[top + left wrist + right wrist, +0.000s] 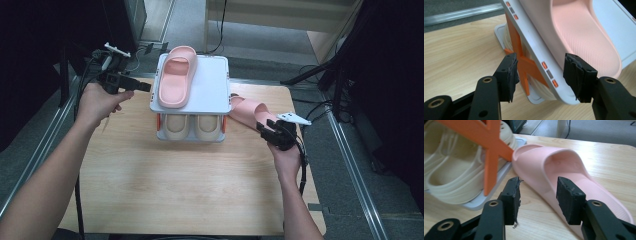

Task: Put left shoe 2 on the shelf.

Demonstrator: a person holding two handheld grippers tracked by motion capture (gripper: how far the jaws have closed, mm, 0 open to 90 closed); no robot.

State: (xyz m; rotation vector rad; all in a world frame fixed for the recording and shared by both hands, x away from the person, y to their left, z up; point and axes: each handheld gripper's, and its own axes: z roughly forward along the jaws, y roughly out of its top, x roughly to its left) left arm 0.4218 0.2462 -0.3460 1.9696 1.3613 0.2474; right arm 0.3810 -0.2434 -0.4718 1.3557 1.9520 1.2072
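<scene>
A two-tier white shoe rack point(212, 85) with orange cross-braces point(522, 61) is seen at the far middle of a pale wood-grain table point(175, 185); the near half of the tabletop is left bare. A pink slide sandal point(176, 76), smooth-moulded with a finely ribbed footbed, is laid on the left part of the top shelf, its toe overhanging the far edge, while the shelf's right part is unoccupied. A pair of cream slides point(192, 126) is lodged side by side on the lower tier. A second pink slide point(248, 112) is set on the table just beside the rack's right side, touching its base in the right gripper view.

The left gripper point(142, 86) is held level just off the upper shelf's left edge; its jaws are spread wide, with the shelf's corner and the sandal's heel lying beyond and between the pads point(510, 75), nothing pressed. The right gripper point(264, 127) is poised at the second slide's near end; its jaws are parted, one pad point(569, 200) over the footbed, the other beside the outer wall, and no grip is made.
</scene>
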